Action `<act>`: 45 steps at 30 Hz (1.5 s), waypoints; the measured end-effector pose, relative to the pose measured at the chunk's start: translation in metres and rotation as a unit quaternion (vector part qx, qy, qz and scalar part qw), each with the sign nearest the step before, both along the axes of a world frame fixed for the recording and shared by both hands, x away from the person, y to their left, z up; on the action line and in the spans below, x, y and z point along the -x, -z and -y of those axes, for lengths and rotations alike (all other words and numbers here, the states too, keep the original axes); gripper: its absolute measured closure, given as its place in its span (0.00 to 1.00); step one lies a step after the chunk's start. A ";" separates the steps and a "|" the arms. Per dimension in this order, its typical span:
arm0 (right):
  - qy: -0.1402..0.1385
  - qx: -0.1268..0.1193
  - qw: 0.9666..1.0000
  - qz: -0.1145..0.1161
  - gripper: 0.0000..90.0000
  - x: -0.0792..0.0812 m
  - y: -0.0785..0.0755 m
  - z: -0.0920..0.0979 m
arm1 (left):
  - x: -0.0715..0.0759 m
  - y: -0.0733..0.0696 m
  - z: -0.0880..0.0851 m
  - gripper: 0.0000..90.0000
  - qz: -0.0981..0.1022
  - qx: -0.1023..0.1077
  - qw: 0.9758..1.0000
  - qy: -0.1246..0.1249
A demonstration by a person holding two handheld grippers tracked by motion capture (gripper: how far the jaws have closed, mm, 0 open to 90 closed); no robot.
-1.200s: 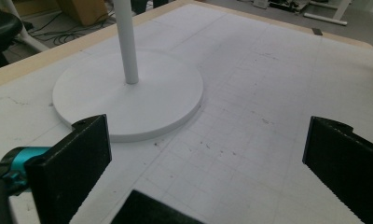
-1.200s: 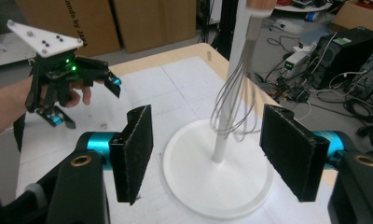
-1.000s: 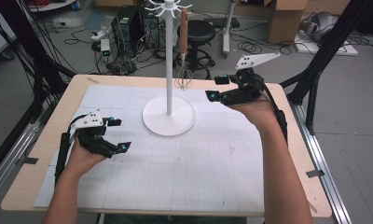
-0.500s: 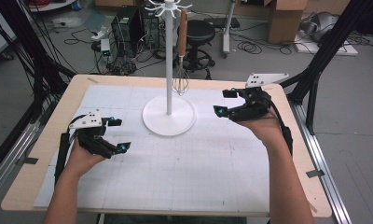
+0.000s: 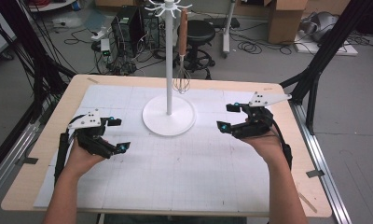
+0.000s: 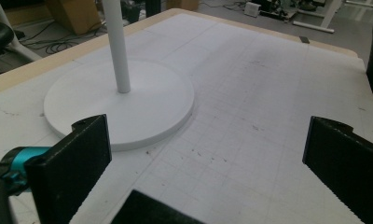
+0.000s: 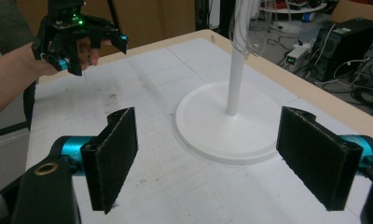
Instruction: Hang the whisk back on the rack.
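A white stand with a round base and a thin pole stands mid-table. A wire whisk with a wooden handle hangs from its top hooks. To the right of the base my right gripper hovers open; its jaws have just been opening, and nothing is between them. My left gripper is open and empty, left of the base. The left gripper view looks between wide jaws at the base. Past the right gripper, its own view shows the base and the left gripper farther off.
A white gridded mat covers the wooden table. Behind the table are a stool, computer gear, cables on the floor and cardboard boxes. Black frame legs flank the table.
My right gripper has come down and back toward me from beside the whisk, and its jaws stand wider. The left gripper has stayed put.
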State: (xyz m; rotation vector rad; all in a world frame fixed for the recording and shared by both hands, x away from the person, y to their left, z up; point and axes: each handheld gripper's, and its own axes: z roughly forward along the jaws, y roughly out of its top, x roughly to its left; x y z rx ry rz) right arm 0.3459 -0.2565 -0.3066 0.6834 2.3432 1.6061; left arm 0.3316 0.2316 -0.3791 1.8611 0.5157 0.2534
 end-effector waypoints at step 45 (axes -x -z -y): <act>0.075 -0.006 0.996 -0.052 0.12 0.025 0.076 0.032 | 0.001 0.001 0.002 0.02 0.002 -0.005 1.000 0.005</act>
